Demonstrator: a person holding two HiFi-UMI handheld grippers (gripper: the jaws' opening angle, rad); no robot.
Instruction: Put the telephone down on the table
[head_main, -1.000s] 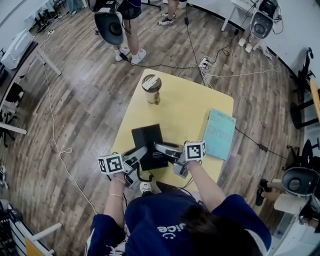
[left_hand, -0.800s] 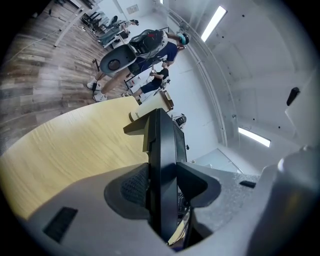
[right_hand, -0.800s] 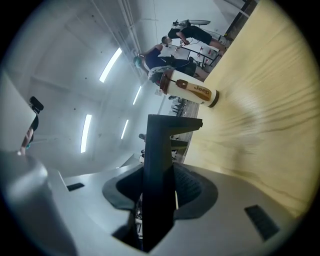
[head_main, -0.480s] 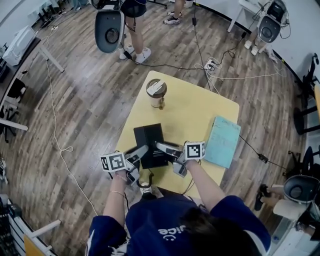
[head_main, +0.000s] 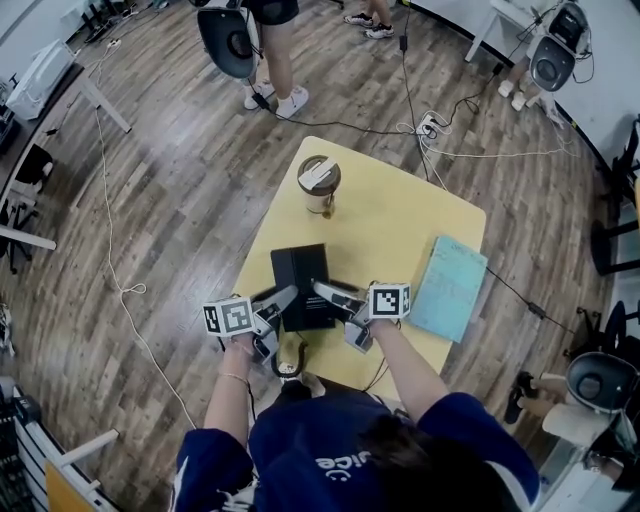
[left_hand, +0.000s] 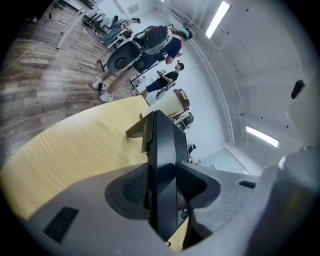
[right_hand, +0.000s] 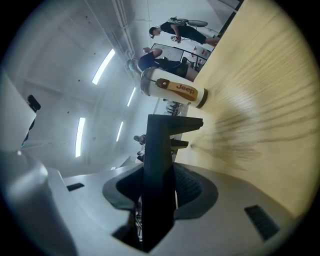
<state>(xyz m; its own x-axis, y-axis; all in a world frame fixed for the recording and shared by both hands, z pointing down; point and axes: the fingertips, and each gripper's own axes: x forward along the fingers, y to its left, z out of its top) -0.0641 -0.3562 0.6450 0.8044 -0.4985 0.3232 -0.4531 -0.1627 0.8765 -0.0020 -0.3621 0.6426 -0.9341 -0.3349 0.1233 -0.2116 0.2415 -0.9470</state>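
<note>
Held one black telephone (head_main: 300, 285) between two claws at the near end of a yellow table (head_main: 400, 220).

Counted one flat, matte, hard-edged telephone, one smooth table with rounded corners, one round lidded cup (head_main: 320, 185), one thin teal notebook (head_main: 450, 290). Clamped the left gripper (head_main: 284, 299) on the telephone's left edge, grey jaws wide and just closing, mesh-textured pads against both faces. Clenched the right gripper (head_main: 318, 291) on the right edge, jaws about half apart, pads pressed on it. Could not tell whether the telephone touched the tabletop.
</note>
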